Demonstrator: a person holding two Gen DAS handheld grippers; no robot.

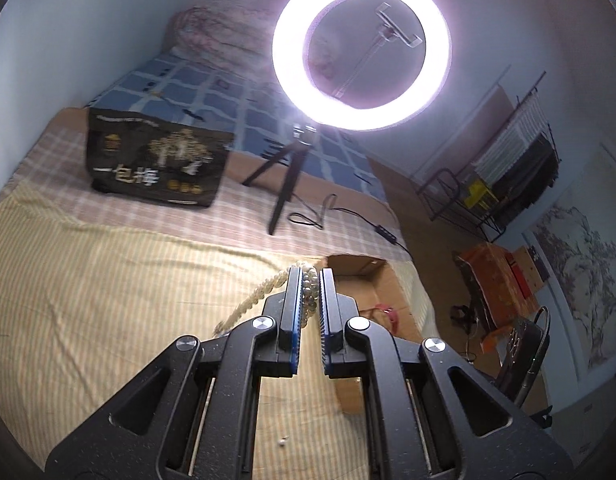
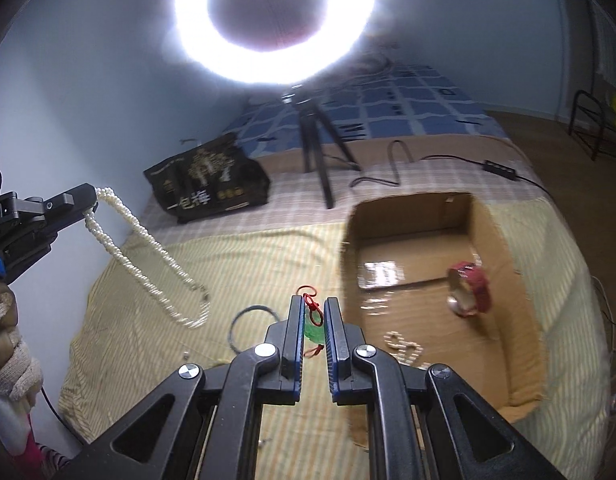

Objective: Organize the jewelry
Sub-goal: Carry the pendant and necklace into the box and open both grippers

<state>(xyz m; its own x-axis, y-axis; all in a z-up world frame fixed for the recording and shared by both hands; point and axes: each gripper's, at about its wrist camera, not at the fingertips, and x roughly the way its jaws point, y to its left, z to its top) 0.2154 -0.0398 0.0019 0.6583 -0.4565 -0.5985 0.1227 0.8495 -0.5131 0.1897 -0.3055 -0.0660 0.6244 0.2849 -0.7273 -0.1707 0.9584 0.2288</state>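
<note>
Bed (image 2: 268,248): striped sheet, cardboard box (image 2: 500,240) at 3 o'clock.
Left gripper (image 1: 310,280): jaws clamp pearl necklace (image 2: 148,248).
Right gripper (image 2: 312,312): jaws clamp green pendant (image 2: 314,334).

One necklace (image 2: 148,248), one box (image 2: 488,240), two bracelets (image 2: 470,288)

HIDDEN: green pendant (image 2: 313,334) mostly covered by the jaws | HIDDEN: pearl necklace (image 1: 308,292) part inside the jaws | CUT OFF: ring light (image 2: 274,20) top at frame edge | BLURRED: red bracelet (image 2: 470,288) in cardboard box (image 2: 504,248) | TOO SMALL: bead (image 1: 282,443) on bed sheet (image 1: 108,280), type indeterminate
</note>
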